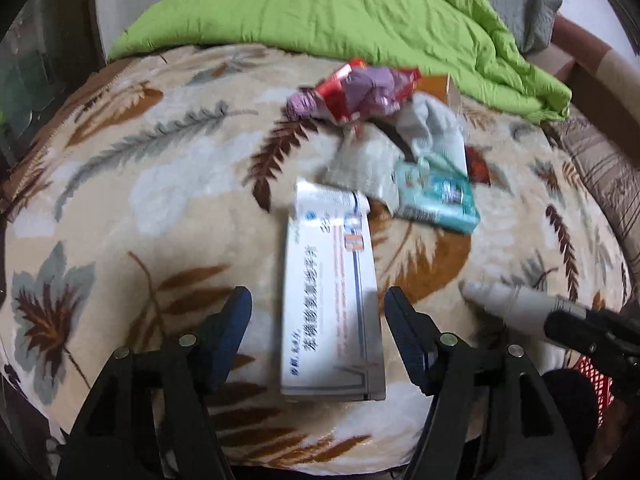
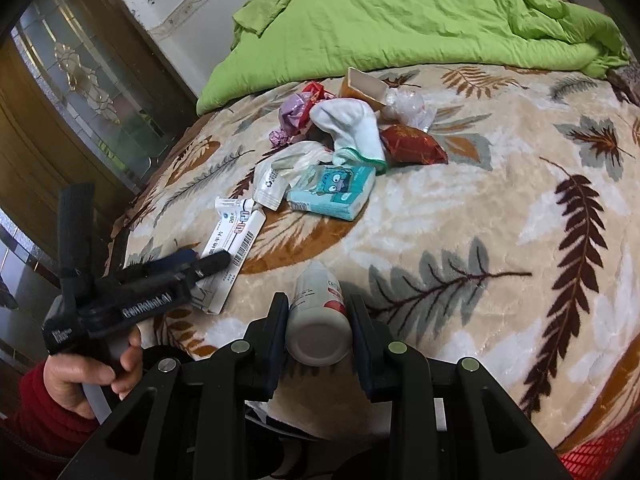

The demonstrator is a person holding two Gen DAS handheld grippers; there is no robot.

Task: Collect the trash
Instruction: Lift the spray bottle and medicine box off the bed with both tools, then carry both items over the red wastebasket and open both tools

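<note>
Straddling one white medicine box point(image 1: 332, 300) on the bed's leaf-print blanket point(image 1: 140, 208), left gripper point(image 1: 318, 312) jaws stand wide, pads clear of it. One trash pile point(image 1: 384, 128) beyond. Right view: right gripper point(image 2: 320, 320) jaws clamp one white bottle point(image 2: 318, 312); one teal tissue pack point(image 2: 334, 192), one white sock point(image 2: 352, 128), one green quilt point(image 2: 400, 20).

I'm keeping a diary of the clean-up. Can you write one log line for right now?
left tool: open around white medicine box, not gripping | right tool: shut on white bottle | remaining: wrapper pile on leaf blanket
</note>
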